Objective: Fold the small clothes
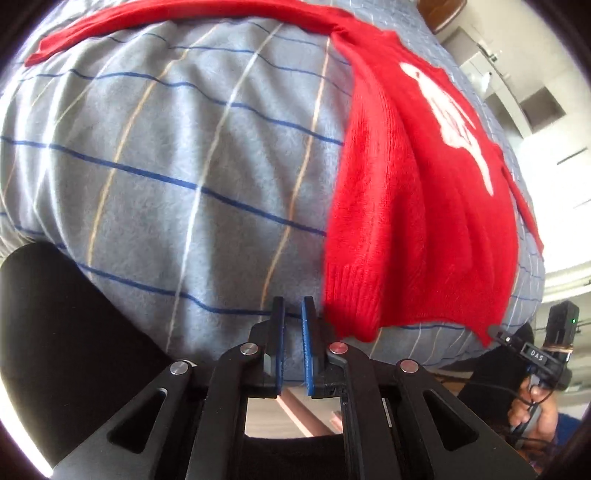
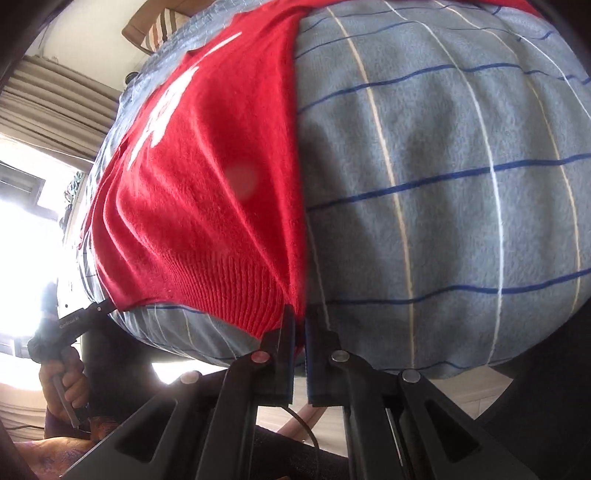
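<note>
A small red knit sweater (image 1: 424, 206) with a white print lies spread on a grey plaid blanket (image 1: 177, 155), one sleeve (image 1: 147, 22) stretched out along the far side. My left gripper (image 1: 293, 306) sits just left of the ribbed hem's corner; its jaws are nearly closed with a narrow gap and nothing between them. In the right wrist view the sweater (image 2: 207, 184) fills the left half. My right gripper (image 2: 300, 314) is shut on the hem's other corner. Each gripper shows in the other's view, the right one (image 1: 498, 334) and the left one (image 2: 99, 308), both at the hem corners.
The blanket (image 2: 443, 184) covers a bed that drops off at the near edge. A window with curtains (image 2: 55, 103) is at the left. White cabinets (image 1: 535, 110) stand at the right. A wooden headboard (image 1: 439, 14) is at the far end.
</note>
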Demonstrator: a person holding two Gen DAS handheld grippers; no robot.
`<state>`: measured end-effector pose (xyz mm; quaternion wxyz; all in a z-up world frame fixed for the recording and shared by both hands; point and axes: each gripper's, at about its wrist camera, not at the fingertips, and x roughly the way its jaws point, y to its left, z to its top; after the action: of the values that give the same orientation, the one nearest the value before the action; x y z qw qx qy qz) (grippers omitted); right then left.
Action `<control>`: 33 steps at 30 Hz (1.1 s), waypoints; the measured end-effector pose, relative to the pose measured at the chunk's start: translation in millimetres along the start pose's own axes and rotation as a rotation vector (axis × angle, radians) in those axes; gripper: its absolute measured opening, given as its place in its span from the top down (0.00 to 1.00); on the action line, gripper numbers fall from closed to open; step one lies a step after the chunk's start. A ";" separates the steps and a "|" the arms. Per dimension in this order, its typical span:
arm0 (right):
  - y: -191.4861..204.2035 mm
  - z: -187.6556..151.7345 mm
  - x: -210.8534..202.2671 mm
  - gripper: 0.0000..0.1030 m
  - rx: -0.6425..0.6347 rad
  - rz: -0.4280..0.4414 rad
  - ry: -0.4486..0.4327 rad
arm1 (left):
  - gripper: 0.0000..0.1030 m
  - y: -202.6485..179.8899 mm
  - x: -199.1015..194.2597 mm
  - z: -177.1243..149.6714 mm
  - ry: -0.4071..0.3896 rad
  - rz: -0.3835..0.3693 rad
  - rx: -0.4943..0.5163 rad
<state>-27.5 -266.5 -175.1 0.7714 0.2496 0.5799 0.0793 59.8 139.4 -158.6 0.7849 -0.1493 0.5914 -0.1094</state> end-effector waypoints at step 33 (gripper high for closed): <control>-14.7 4.1 16.2 0.97 -0.025 -0.152 0.017 | 0.98 -22.4 30.8 -2.2 0.009 0.174 0.105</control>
<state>-21.1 -273.7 -195.1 0.7732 0.1946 0.6028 0.0301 66.4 107.5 -178.6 0.7956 -0.0555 0.5989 -0.0723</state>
